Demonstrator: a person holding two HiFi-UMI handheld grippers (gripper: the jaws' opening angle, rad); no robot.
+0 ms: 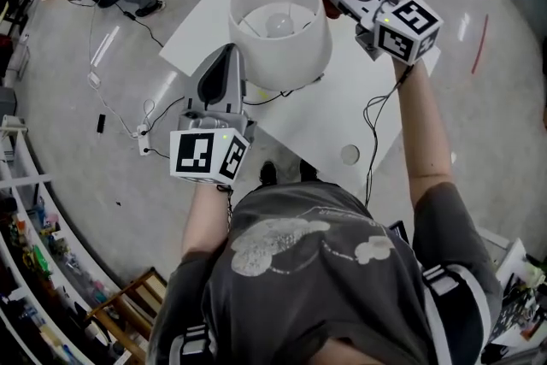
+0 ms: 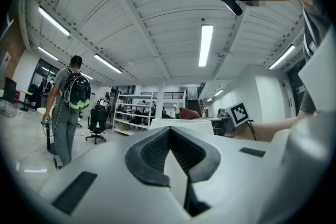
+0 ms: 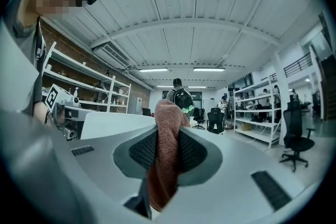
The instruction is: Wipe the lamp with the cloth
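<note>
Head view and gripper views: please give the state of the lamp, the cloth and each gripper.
lamp: upright on the table, bulb looks unlit.
cloth: bunched, pinched in the right gripper, at the lamp's rim.
right gripper: shut on the cloth.
left gripper: jaws together, tip beside the lamp.
</note>
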